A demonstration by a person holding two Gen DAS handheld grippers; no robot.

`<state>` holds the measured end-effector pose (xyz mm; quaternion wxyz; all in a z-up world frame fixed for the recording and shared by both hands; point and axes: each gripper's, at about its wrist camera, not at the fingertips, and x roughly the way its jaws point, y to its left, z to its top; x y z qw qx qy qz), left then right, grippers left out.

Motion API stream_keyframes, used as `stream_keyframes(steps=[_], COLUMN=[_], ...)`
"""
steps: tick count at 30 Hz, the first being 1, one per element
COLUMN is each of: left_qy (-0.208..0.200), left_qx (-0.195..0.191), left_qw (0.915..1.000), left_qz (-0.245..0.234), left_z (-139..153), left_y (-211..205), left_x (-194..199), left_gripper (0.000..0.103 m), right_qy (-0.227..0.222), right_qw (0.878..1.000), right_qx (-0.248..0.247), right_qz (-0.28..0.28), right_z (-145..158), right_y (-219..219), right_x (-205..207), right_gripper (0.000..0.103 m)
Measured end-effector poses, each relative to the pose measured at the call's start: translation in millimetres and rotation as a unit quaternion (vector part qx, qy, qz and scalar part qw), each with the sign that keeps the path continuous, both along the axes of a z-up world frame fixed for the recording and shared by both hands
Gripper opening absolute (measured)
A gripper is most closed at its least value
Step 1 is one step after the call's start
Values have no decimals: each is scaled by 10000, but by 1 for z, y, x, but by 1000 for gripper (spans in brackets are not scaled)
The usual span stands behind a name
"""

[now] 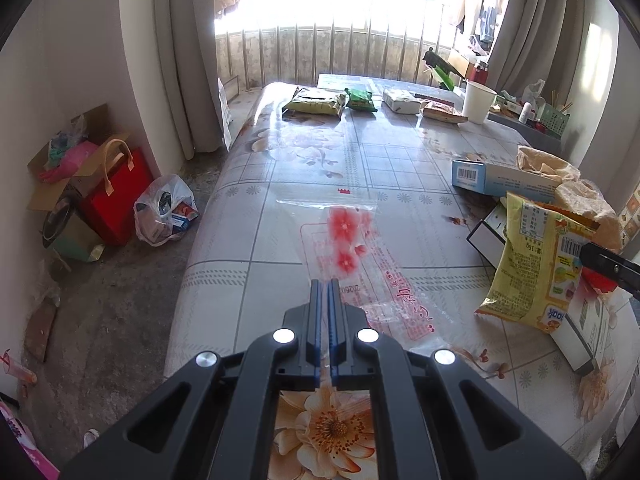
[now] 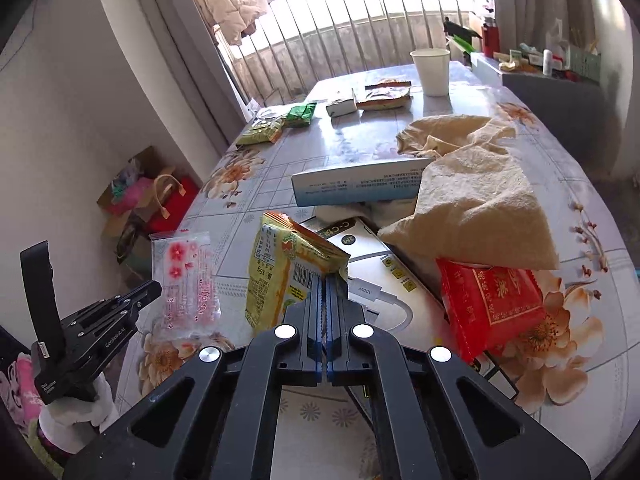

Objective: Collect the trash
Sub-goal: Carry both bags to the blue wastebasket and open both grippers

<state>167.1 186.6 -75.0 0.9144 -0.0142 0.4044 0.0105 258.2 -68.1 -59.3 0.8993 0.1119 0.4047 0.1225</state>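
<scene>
My left gripper (image 1: 325, 282) is shut on a clear plastic bag with red flowers (image 1: 348, 248), held just above the table; the bag (image 2: 186, 284) and the left gripper (image 2: 154, 286) also show in the right wrist view. My right gripper (image 2: 323, 280) is shut on the edge of a yellow snack wrapper (image 2: 280, 268), lifted off the table; the wrapper (image 1: 532, 264) and a right gripper finger (image 1: 608, 264) show at the right of the left wrist view. A red packet (image 2: 492, 304) lies to the right of the right gripper.
The floral table (image 1: 320, 160) holds a blue-white box (image 2: 356, 186), a beige cloth (image 2: 480, 196), white cable boxes (image 2: 384, 276), a paper cup (image 2: 432, 70) and several packets (image 1: 316, 102) at the far end. Bags and boxes (image 1: 116, 196) sit on the floor to the left.
</scene>
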Motion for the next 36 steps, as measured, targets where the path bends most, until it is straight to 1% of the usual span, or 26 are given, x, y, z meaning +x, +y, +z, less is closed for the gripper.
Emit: stream_keyframes(steps=[6, 13, 15, 18, 24, 28, 31, 34, 36], left_qy=[-202, -530, -635, -847, -1158, -1344, -1442, -1538, -1549], left_qx=[12, -95, -129, -25, 85, 55, -46, -100, -144], left_qw=[9998, 9985, 9978, 9959, 9901, 9828, 9748, 9631, 9538], left_qz=[24, -81, -152, -312, -794, -1264, -1703, -2206, -2569], left_z=[20, 54, 65, 82, 112, 134, 149, 161, 166], left_y=[1, -5, -10, -23, -61, -100, -138, -184, -220], left_x=[-10, -19, -22, -25, -25, -21, -17, -12, -8], left_gripper=[2, 3, 3, 2, 3, 3, 3, 3, 3], right_qy=[-341, -725, -840, -1023, -1450, -1735, -1917, -2070, -2136], right_qw=[9991, 9964, 9952, 9929, 9851, 9775, 9708, 9634, 9579], right_qx=[188, 397, 456, 587, 925, 1126, 1196, 1105, 970], right_qz=[159, 200, 188, 173, -39, -410, -808, -1295, -1658], right_z=[20, 43, 49, 61, 86, 97, 102, 104, 104], right_y=[-2, -14, -19, -28, -65, -104, -140, -178, -204], right_x=[-13, -27, -31, -39, -58, -76, -95, -115, -129], right_gripper=[0, 0, 0, 0, 0, 0, 0, 0, 0])
